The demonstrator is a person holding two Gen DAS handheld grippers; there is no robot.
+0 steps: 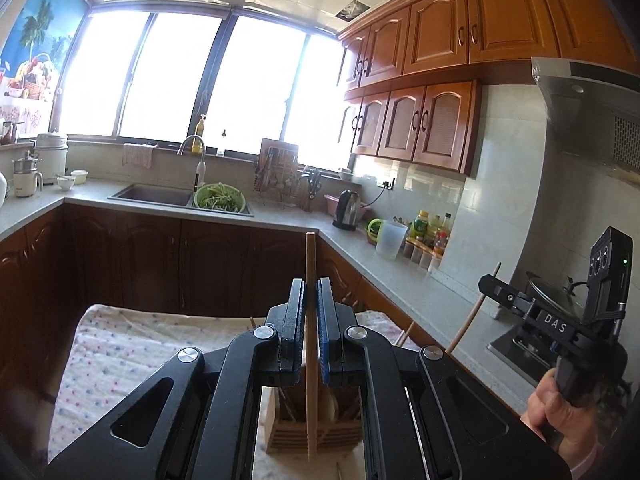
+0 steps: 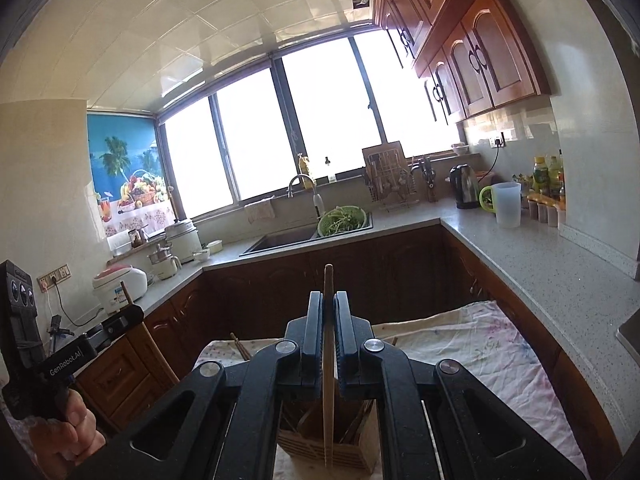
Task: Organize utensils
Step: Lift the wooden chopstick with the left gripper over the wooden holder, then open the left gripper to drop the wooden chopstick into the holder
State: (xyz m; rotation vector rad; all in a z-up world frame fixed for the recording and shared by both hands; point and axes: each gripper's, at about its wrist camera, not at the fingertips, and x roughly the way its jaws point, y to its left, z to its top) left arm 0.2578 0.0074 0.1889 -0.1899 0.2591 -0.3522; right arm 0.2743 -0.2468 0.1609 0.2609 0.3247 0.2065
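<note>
Kitchen; chopstick (image 1: 310,280) between left tool (image 1: 311,292) pads

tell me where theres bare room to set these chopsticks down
Free: the floral cloth left of the wooden utensil holder, and the cloth's right side in the right wrist view. Bare counter runs before the white jug. Crowded: the holder itself and the bottles.

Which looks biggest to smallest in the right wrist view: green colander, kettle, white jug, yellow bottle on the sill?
1. Green colander.
2. White jug and kettle: about alike, not ranked.
3. Yellow bottle.
The bottle stands farthest back, so it may only look smallest.
</note>
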